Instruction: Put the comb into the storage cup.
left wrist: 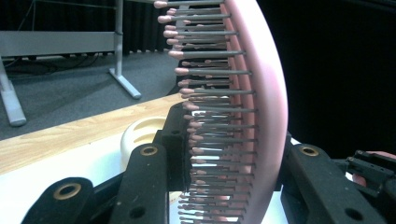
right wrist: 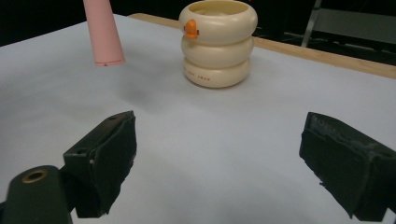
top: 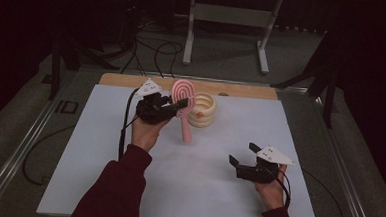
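The pink hairbrush (top: pixel 183 99) stood handle-down above the white table sheet (top: pixel 187 188), just beside the cream ringed duck cup (top: pixel 202 110), its handle tip seemingly clear of the sheet, though the angle made that hard to judge; the left gripper (top: pixel 181 105) was clamped across its oval head, one jaw pressing into the bristles (left wrist: pixel 210 116), the other against the smooth back; it looked light and stiff, the plastic back likely slippery, the bristles springy, so the handle seemed the surer place to grasp; the right gripper (top: pixel 243 154) hovered well apart, jaws wide and empty.
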Action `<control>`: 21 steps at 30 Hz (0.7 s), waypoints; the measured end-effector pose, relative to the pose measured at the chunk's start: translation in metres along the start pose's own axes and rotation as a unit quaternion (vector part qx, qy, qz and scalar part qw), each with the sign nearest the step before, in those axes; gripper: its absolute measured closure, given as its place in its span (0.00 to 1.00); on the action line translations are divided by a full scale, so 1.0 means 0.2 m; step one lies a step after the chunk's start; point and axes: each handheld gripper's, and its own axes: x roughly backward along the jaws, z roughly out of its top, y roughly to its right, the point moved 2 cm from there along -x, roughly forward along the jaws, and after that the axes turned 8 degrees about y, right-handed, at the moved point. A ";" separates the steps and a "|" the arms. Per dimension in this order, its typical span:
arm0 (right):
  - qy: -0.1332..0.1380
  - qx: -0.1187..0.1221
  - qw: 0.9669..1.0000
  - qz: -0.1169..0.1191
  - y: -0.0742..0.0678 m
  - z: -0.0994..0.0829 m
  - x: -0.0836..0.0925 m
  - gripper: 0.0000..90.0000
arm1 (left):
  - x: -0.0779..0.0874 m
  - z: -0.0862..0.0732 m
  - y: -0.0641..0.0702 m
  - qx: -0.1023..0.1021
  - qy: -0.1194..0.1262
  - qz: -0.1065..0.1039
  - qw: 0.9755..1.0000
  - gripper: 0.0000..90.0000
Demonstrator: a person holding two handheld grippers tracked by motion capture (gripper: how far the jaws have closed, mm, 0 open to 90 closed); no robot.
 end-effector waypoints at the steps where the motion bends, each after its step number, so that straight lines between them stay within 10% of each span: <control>1: 0.004 -0.001 1.000 0.001 0.00 0.00 0.00 0.12 | 0.00 0.00 0.00 -0.001 0.000 0.000 1.000 0.71; 21: 0.031 -0.009 0.999 -0.009 0.04 -0.03 0.08 0.11 | -0.03 0.06 -0.02 -0.009 0.000 -0.007 1.000 0.71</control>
